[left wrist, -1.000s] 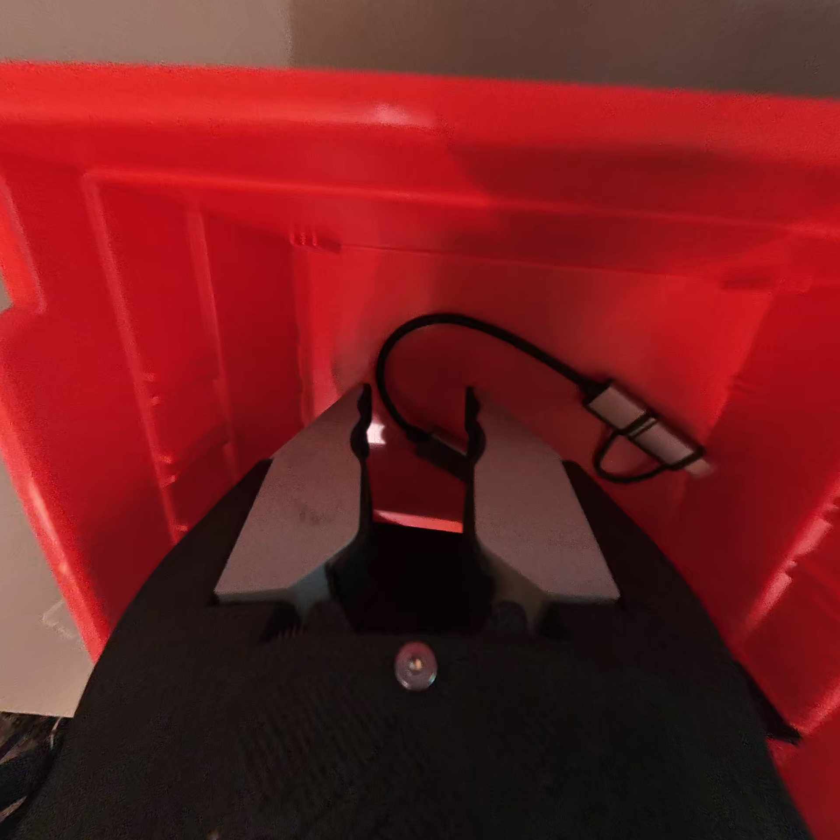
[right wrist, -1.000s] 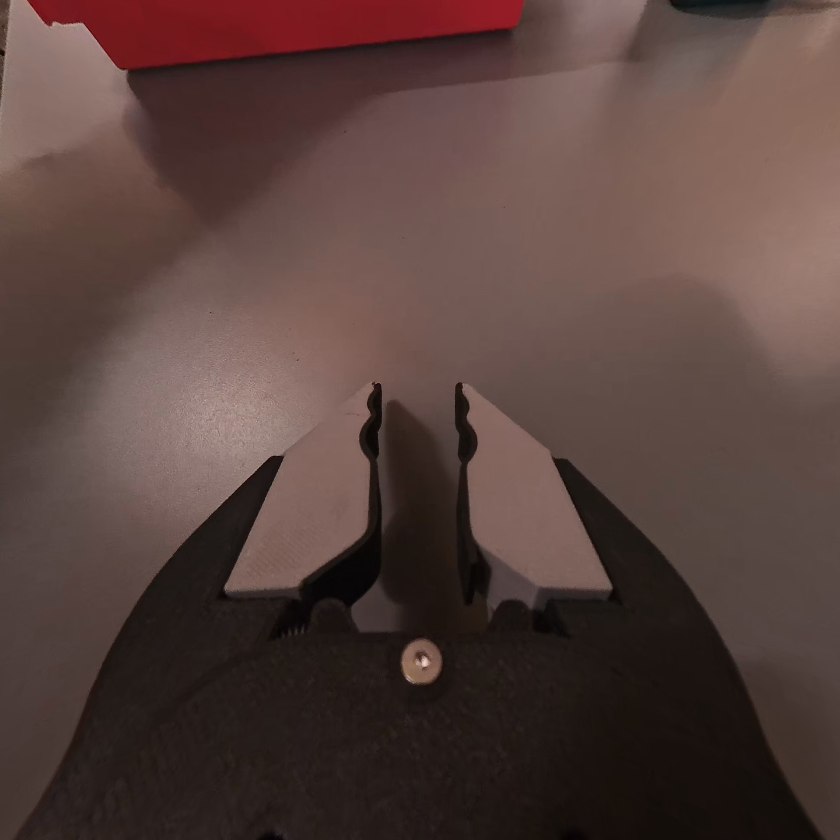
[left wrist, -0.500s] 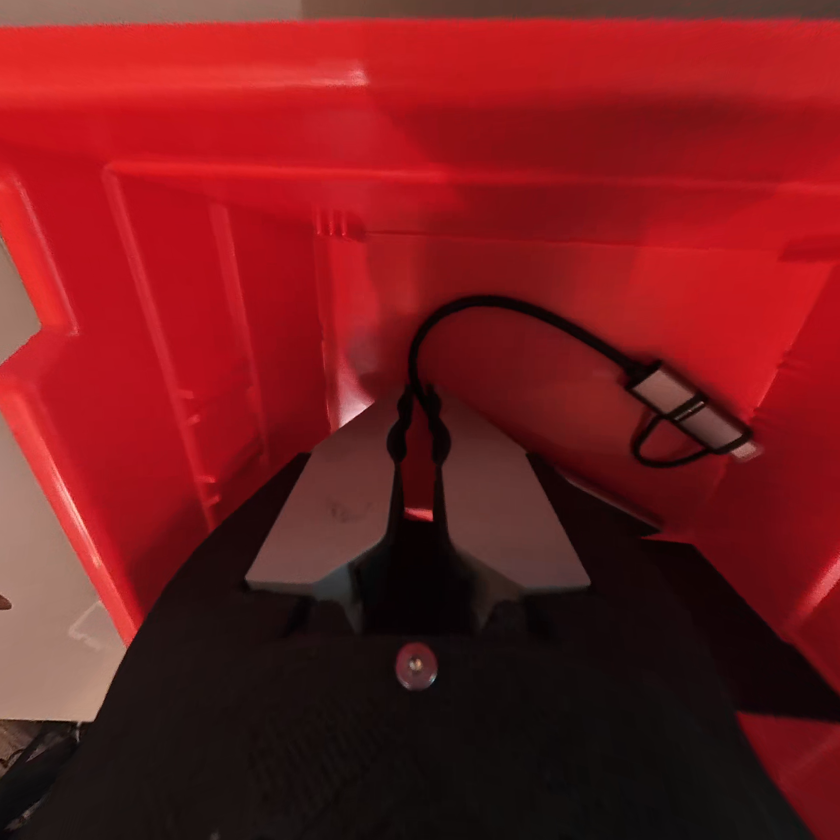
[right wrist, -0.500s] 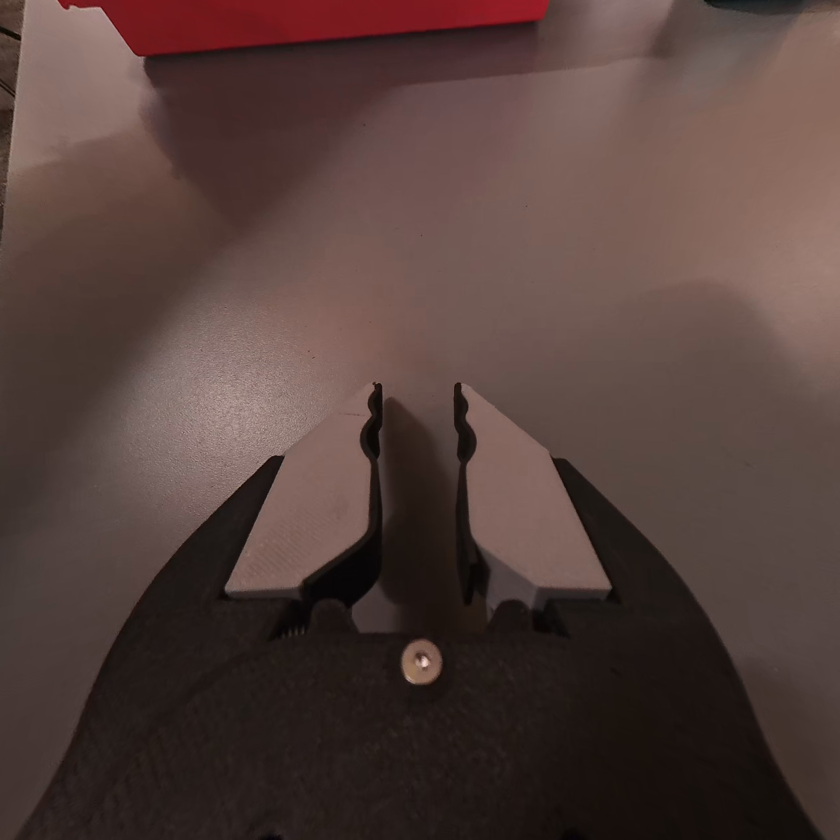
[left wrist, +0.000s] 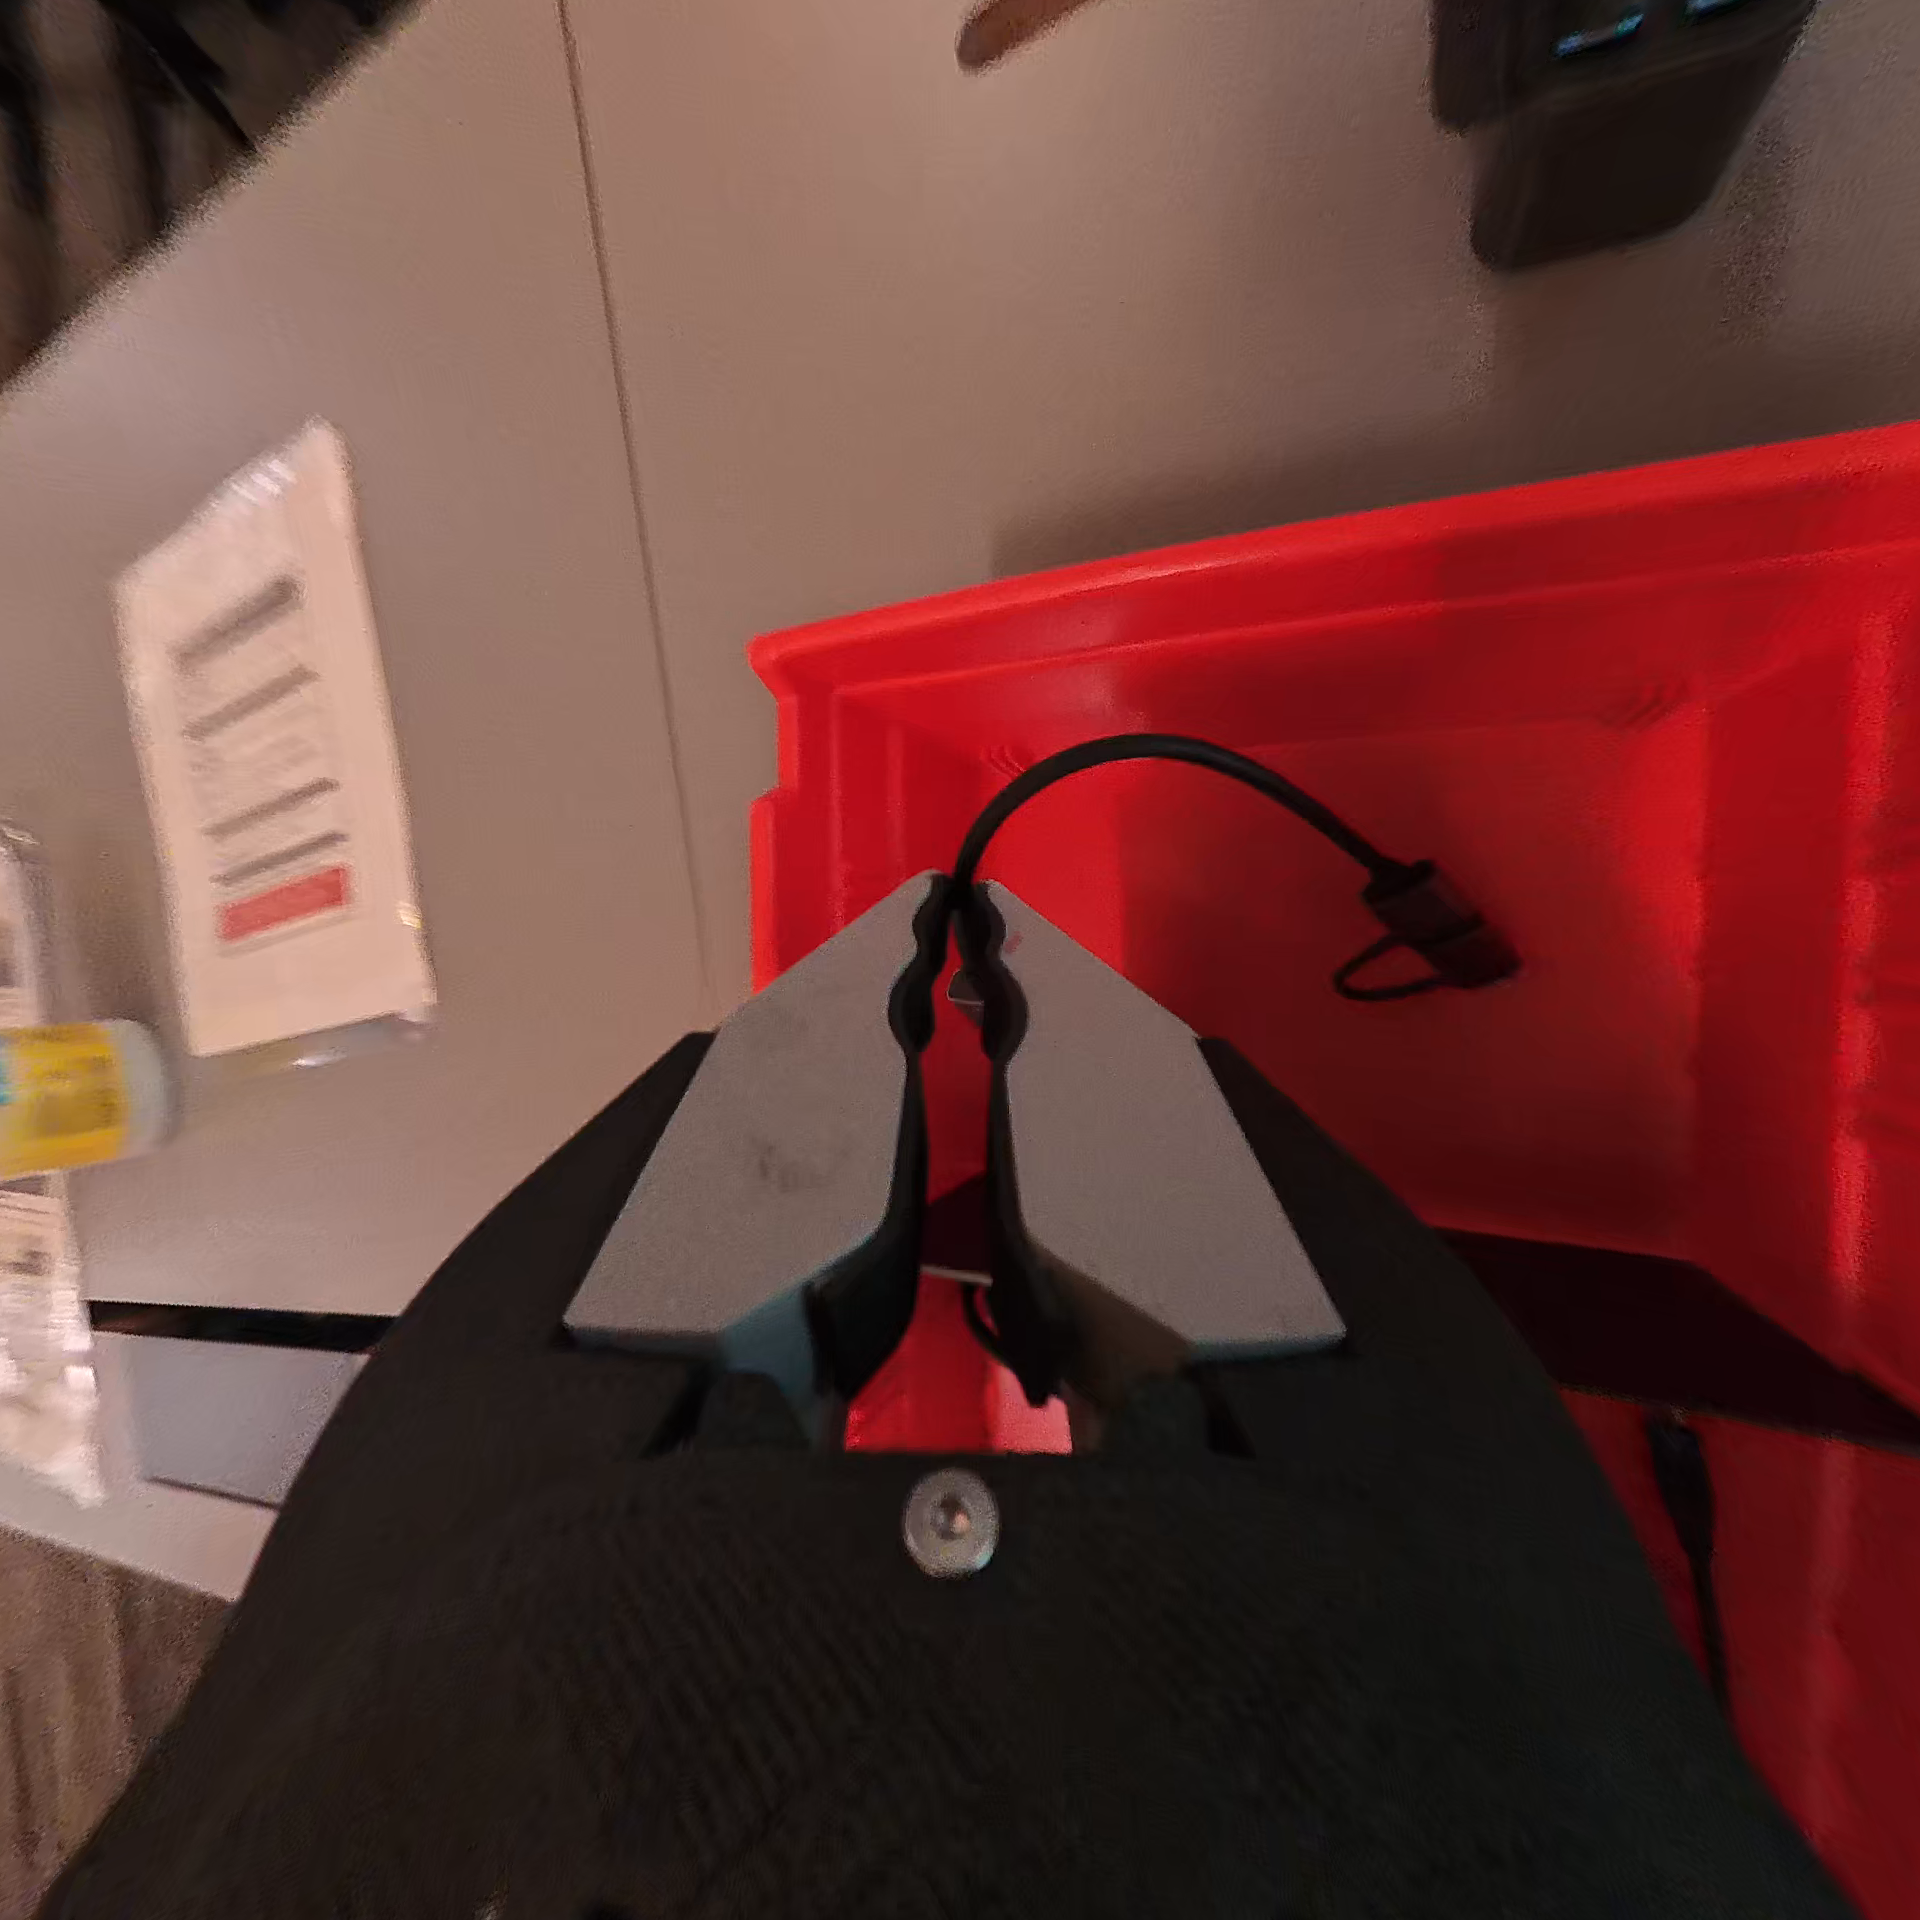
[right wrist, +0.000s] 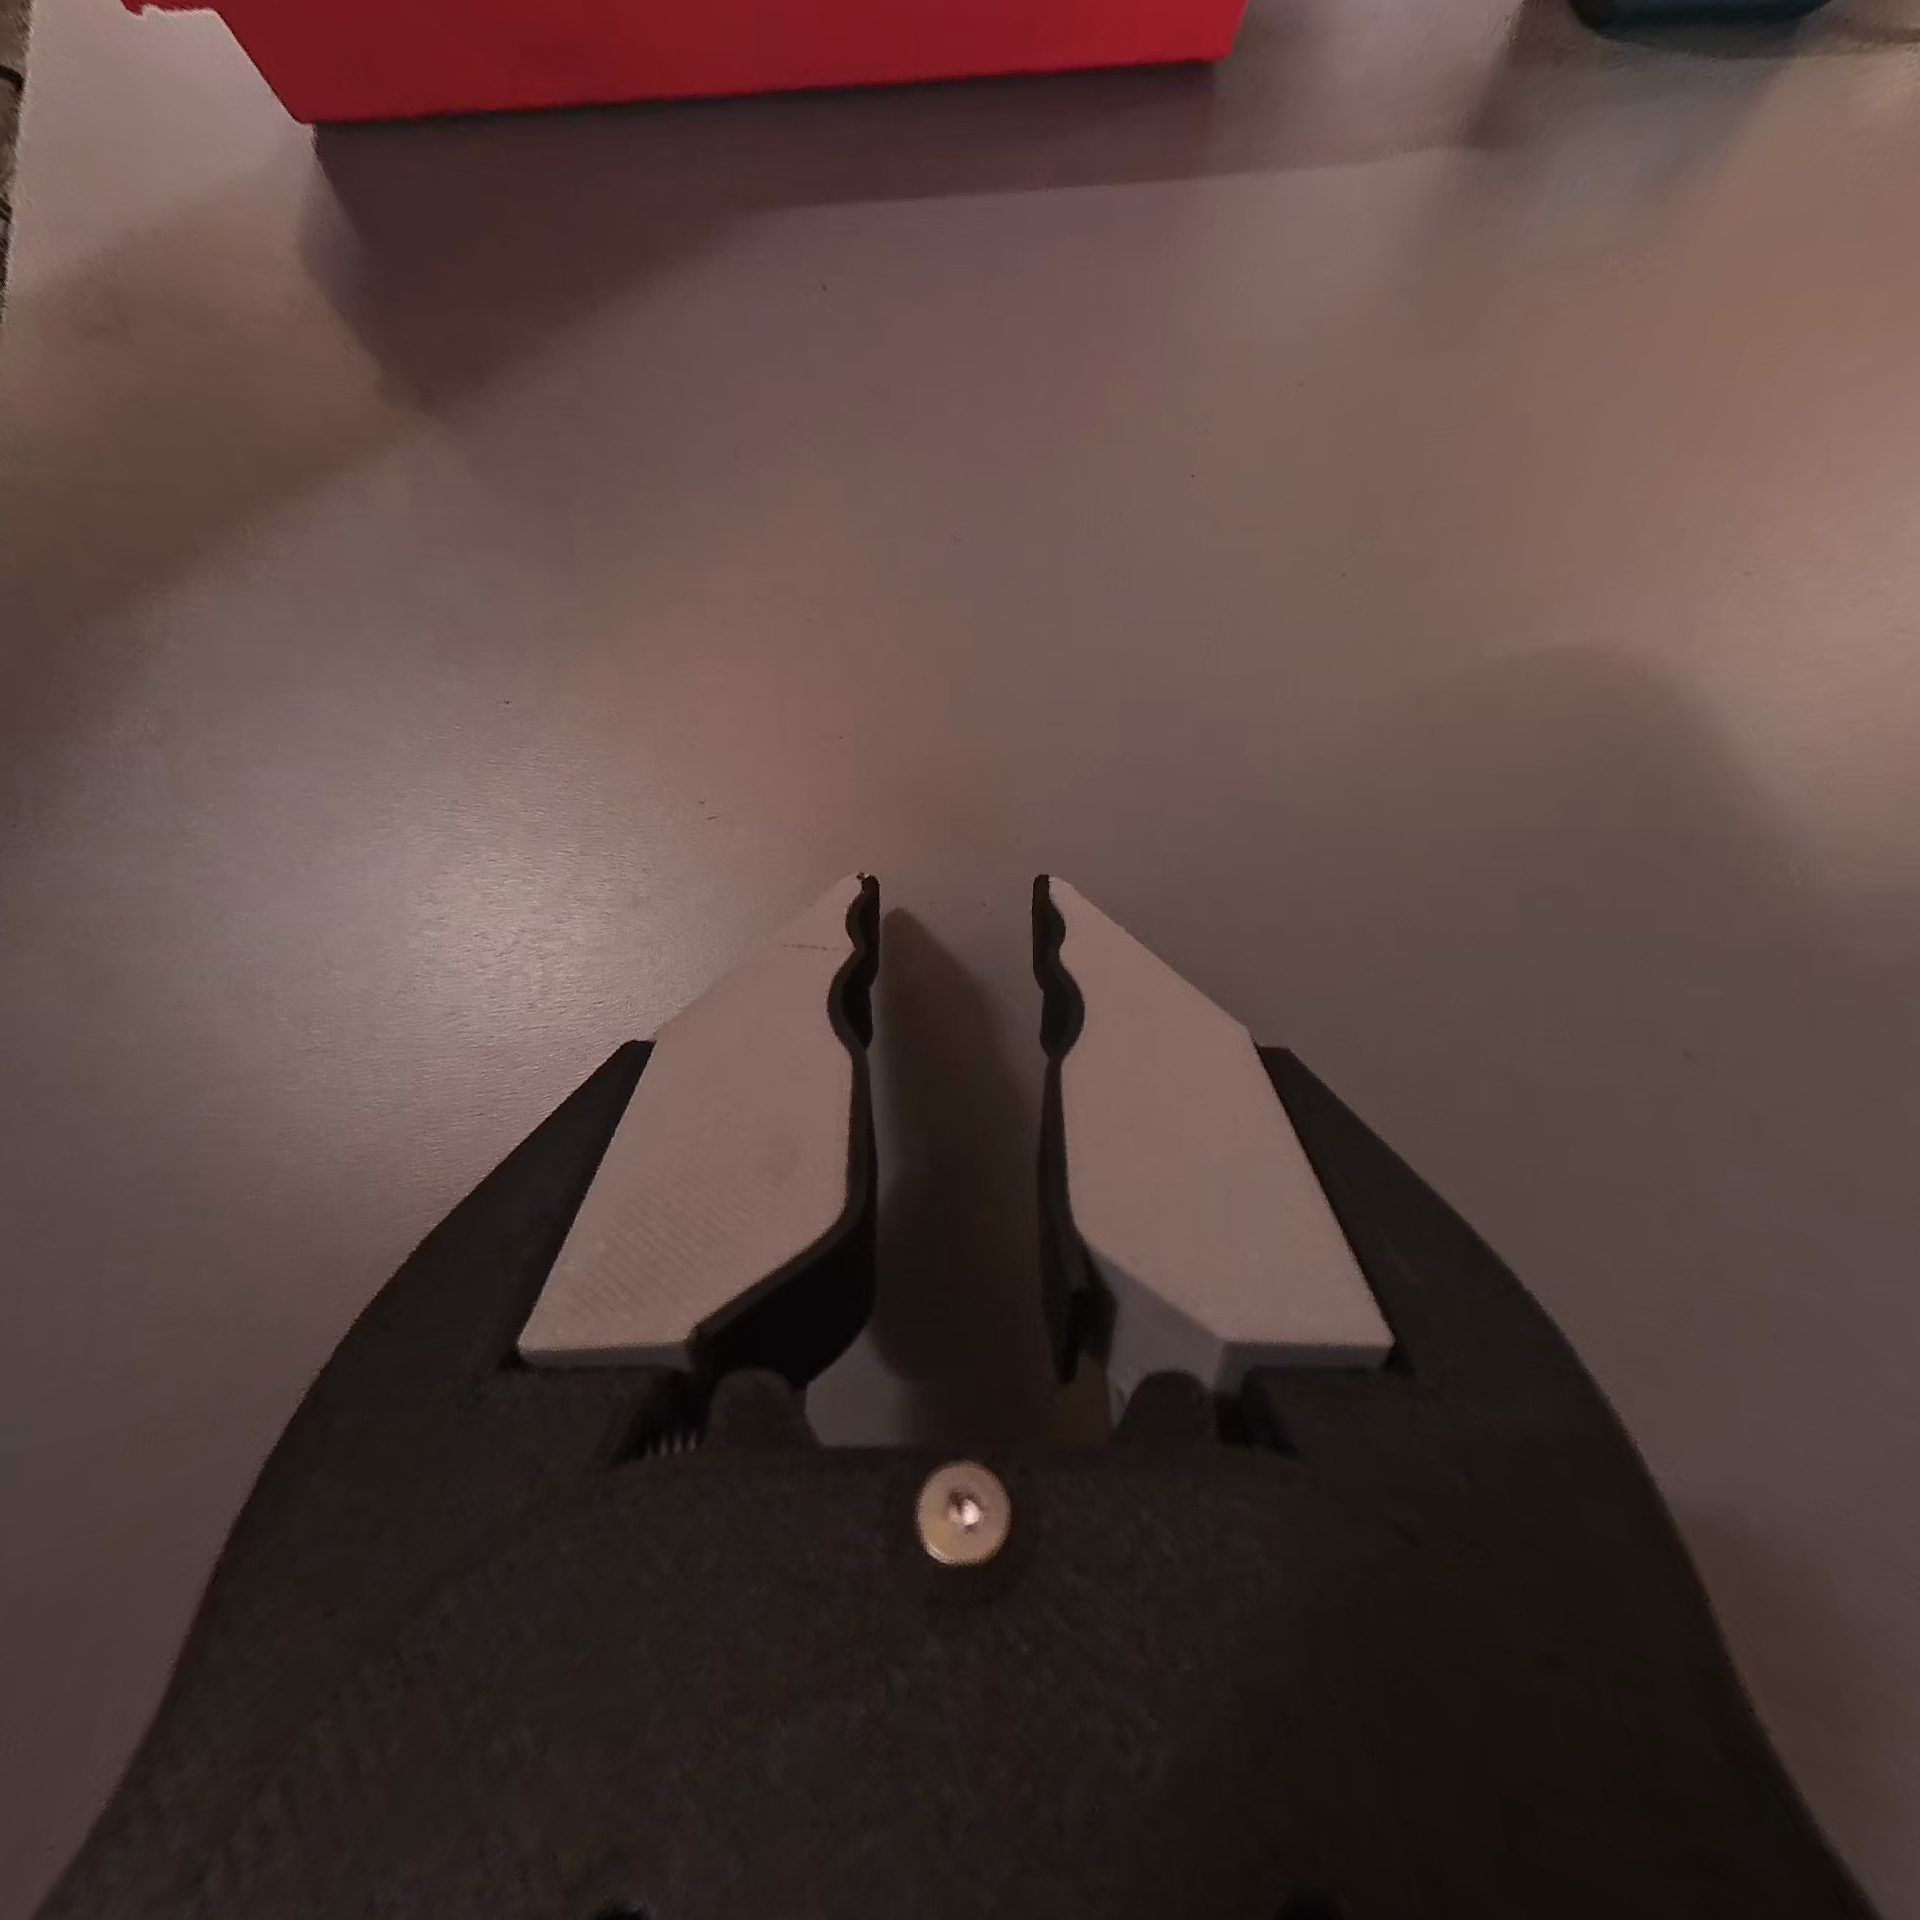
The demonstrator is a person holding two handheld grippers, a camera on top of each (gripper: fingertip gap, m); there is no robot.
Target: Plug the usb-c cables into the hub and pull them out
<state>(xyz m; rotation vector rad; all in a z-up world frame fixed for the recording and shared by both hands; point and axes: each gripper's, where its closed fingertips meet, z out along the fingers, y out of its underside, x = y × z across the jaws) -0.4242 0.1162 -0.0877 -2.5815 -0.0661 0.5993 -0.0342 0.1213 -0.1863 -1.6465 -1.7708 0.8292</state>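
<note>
In the left wrist view my left gripper point(left wrist: 962, 896) is shut on one end of a short black usb-c cable point(left wrist: 1143, 753). The cable arcs up and right from the fingertips. Its far plug point(left wrist: 1429, 925) with a small loop hangs over the inside of a red bin point(left wrist: 1558, 1039). A dark hub point(left wrist: 1590, 114) lies on the table at the top right, blurred. In the right wrist view my right gripper point(right wrist: 956, 894) is open and empty above the bare grey table point(right wrist: 935, 520).
A plastic-sleeved paper sheet point(left wrist: 270, 748) and a yellow-labelled tube point(left wrist: 73, 1101) lie left of the bin. The table edge shows at the lower left point(left wrist: 208, 1340). The red bin's wall point(right wrist: 769, 52) is at the top of the right wrist view. Some 40 cm of space lies between my two pairs of fingers. The dark hub point(left wrist: 1590, 114) is closer to my left gripper, around 20 cm from its tips; the right tips are 35 cm off.
My left gripper closed on the cable end inside the bin, then lifted it up and swung left, so the table and hub now show. The right gripper barely moved.
</note>
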